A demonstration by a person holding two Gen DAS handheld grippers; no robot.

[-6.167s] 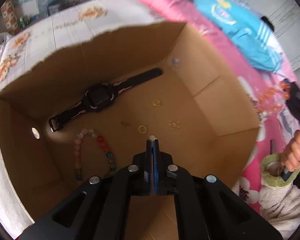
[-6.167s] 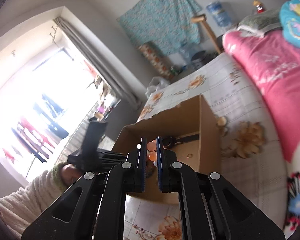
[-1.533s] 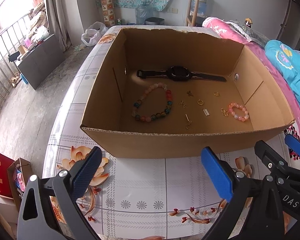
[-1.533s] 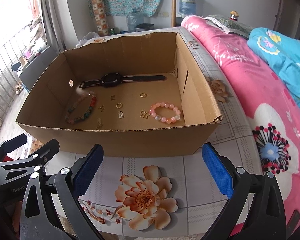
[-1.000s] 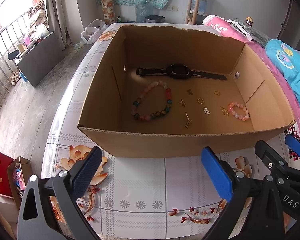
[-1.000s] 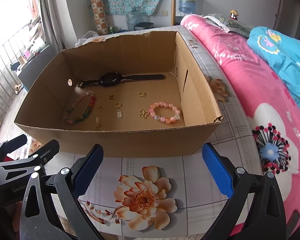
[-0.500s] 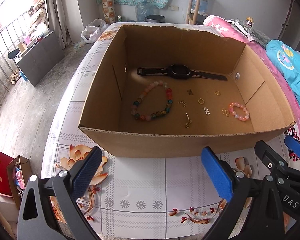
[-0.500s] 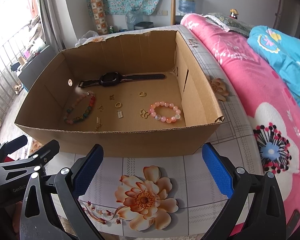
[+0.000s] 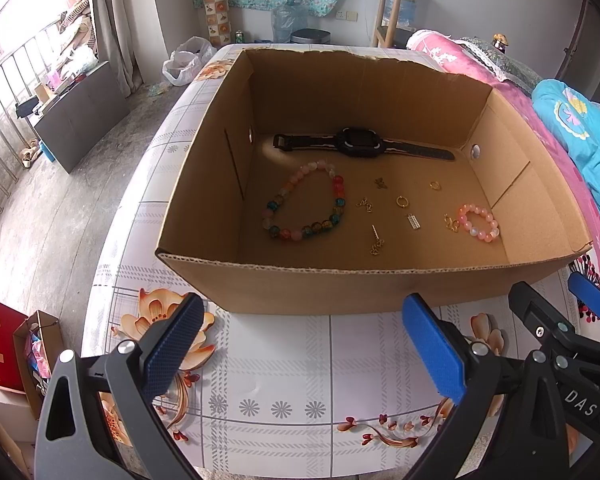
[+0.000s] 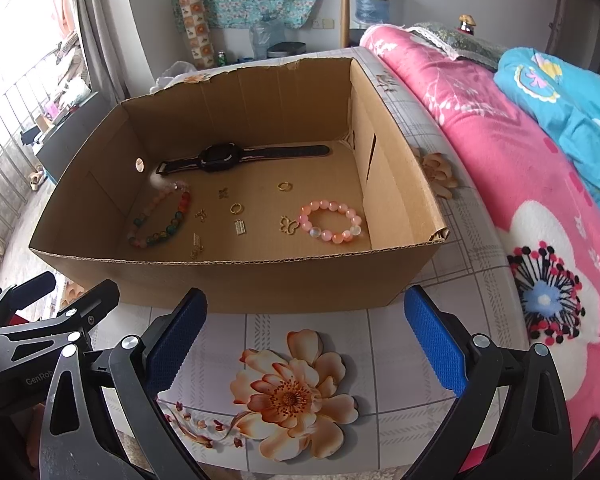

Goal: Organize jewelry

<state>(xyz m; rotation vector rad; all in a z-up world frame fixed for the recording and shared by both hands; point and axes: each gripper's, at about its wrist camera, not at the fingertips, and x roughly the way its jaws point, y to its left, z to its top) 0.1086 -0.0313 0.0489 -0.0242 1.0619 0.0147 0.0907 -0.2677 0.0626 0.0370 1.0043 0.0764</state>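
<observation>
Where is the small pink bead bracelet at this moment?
In both wrist views the pink bead bracelet lies on the floor of the cardboard box, near its right wall, with a gold butterfly charm just left of it.

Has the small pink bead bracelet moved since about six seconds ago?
Yes. The small pink bead bracelet went from the right gripper fingers into the cardboard box, beside the gold butterfly charm.

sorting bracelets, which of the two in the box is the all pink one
The small pink bracelet near the box's right wall, beside a gold butterfly charm. The larger multicoloured bracelet lies on the left.
</observation>
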